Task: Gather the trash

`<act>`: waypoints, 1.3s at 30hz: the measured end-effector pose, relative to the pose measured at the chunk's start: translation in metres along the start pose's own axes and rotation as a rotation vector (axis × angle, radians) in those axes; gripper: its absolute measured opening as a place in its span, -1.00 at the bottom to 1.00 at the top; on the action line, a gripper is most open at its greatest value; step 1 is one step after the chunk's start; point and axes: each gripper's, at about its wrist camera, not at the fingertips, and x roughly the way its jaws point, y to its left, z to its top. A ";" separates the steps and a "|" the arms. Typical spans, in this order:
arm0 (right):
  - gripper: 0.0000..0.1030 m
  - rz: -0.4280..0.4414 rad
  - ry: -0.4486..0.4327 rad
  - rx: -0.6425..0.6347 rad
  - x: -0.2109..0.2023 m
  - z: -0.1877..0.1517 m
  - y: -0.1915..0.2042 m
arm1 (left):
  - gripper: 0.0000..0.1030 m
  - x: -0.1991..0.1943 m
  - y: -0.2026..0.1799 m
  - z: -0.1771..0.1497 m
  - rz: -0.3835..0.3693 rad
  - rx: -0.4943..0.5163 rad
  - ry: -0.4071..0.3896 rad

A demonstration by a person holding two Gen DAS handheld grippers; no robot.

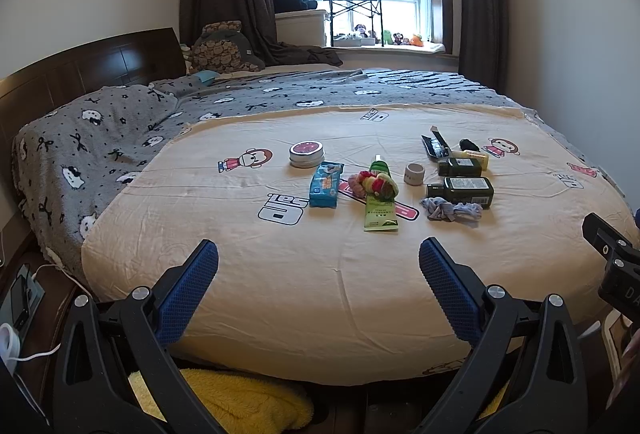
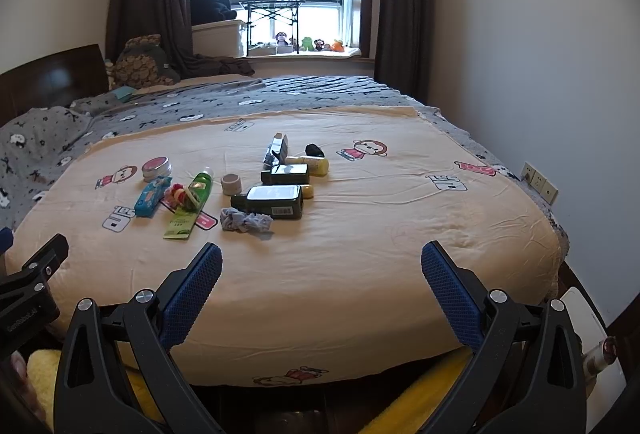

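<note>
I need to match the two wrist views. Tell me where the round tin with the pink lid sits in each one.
Left wrist: the round tin lies left of centre on the cream sheet, just above the blue wipes pack.
Right wrist: the round tin lies far left on the sheet, again above the wipes pack.
Shared landmark: the green tube.

The left gripper (image 1: 319, 254) hangs with its blue-padded fingers (image 1: 188, 290) spread wide, nothing between them. The right gripper (image 2: 321, 256) matches it (jaws equally splayed, empty), held level beside the left.
</note>
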 end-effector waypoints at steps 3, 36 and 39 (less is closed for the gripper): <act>0.94 0.000 -0.001 0.001 0.000 0.000 0.000 | 0.85 0.000 0.000 0.000 0.000 0.000 0.000; 0.94 0.005 0.004 0.007 0.015 -0.003 -0.007 | 0.85 0.009 0.003 -0.001 0.001 0.007 0.000; 0.94 0.040 0.008 0.016 0.028 -0.007 -0.010 | 0.85 0.022 0.007 -0.004 0.009 0.005 0.013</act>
